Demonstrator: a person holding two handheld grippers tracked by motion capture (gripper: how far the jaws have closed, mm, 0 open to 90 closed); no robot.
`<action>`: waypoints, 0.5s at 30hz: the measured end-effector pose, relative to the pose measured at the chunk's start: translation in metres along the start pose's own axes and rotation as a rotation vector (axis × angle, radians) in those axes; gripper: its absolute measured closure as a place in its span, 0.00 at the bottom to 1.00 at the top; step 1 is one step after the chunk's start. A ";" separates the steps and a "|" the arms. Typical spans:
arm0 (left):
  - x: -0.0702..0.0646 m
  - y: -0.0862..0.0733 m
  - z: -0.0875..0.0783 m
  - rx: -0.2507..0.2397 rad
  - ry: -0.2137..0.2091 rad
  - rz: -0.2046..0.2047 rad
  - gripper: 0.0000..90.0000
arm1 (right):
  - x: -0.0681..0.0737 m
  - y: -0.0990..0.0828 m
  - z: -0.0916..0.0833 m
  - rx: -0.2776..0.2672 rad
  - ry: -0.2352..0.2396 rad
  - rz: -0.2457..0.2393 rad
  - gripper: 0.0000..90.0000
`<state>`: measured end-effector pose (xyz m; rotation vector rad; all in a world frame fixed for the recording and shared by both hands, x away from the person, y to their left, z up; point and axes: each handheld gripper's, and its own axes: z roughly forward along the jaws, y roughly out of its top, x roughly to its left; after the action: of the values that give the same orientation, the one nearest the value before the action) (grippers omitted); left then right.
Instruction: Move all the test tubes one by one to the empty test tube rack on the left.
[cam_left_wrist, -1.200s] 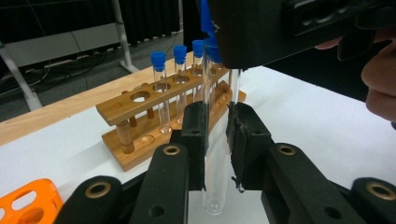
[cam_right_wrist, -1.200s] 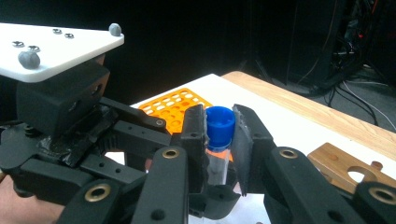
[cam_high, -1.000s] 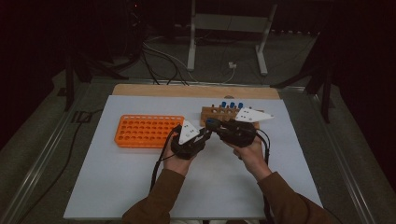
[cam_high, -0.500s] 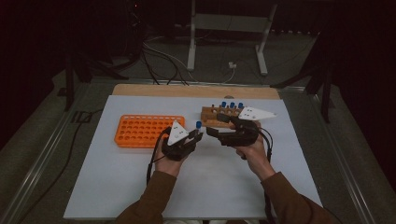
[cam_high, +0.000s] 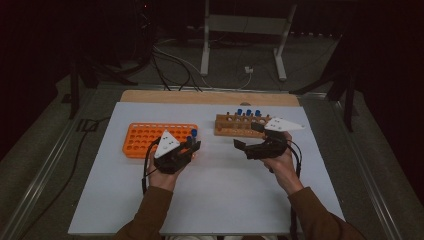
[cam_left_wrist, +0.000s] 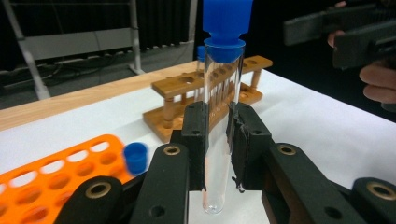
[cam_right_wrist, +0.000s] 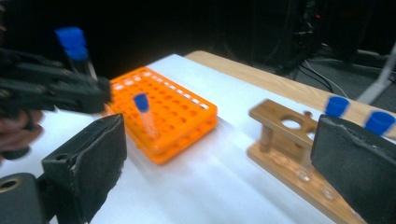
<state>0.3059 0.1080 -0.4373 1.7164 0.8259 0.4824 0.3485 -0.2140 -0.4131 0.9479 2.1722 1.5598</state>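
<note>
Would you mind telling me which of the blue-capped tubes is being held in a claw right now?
The tube clamped upright in the left claw; the others stand in the orange rack or the wooden rack.

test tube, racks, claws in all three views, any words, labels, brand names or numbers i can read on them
No readable text anywhere.
Clear glass test tube with blue cap: no label or marking.
Orange plastic tube rack: no lettering shows; any moulded marks are too small to tell.
Wooden tube rack: bare wood, nothing written.
Left claw, shut on the tube, and right claw, open: plain black, no brand.
White three-cornered plate on the left claw: only small dark dots, no characters.
</note>
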 end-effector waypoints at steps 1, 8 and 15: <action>0.002 0.000 -0.003 -0.006 0.006 -0.003 0.87 | -0.001 -0.001 -0.001 0.005 -0.008 -0.005 0.03; 0.017 -0.002 -0.019 -0.035 0.066 -0.026 0.87 | -0.006 -0.018 -0.010 0.021 -0.054 -0.032 0.02; 0.034 -0.009 -0.016 -0.044 0.144 -0.057 0.87 | -0.012 -0.027 -0.021 0.010 -0.075 -0.008 0.02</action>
<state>0.3152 0.1452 -0.4445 1.6275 0.9580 0.5869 0.3361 -0.2423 -0.4321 0.9834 2.1316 1.4867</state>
